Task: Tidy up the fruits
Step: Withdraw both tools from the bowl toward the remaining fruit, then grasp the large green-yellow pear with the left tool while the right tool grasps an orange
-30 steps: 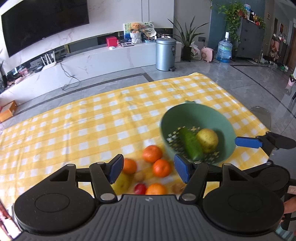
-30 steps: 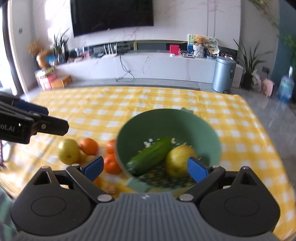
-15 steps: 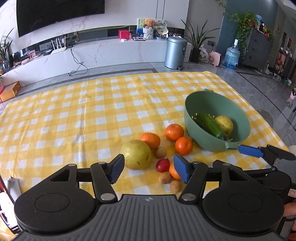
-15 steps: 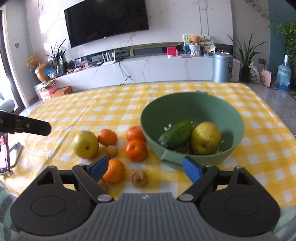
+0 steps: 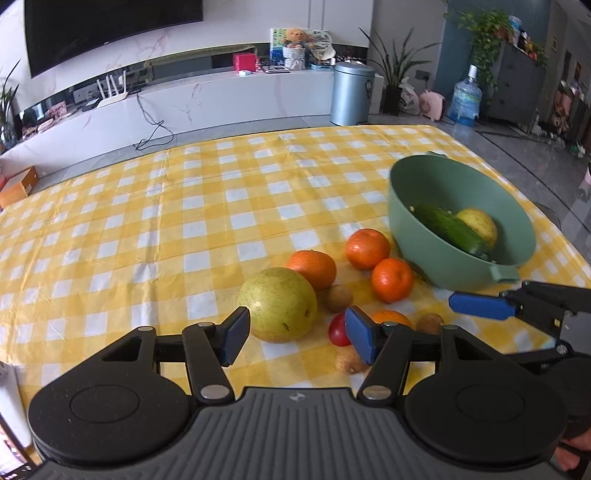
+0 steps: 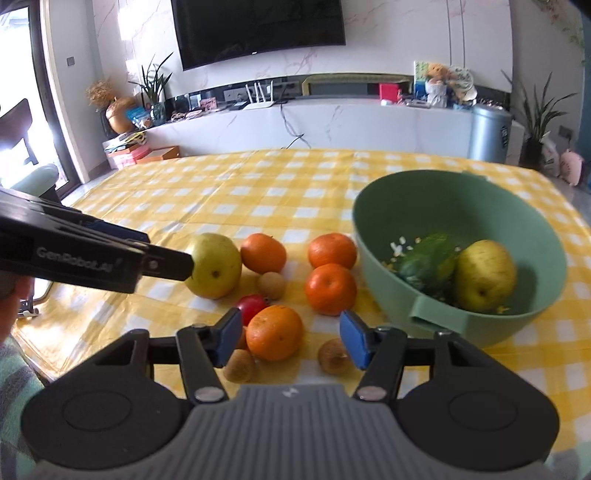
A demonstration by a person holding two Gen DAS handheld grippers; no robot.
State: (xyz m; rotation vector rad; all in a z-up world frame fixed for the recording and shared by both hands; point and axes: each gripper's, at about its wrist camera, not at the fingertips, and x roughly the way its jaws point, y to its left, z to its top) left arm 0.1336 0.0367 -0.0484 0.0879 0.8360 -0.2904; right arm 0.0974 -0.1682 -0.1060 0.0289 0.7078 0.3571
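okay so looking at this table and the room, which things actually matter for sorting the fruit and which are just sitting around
Part of the job:
green bowl
cucumber and pear already in the bowl
big pear on the cloth
four oranges, e.g.
small red fruit
small brown fruits, e.g.

Just lying about:
trash can
water jug
router
TV
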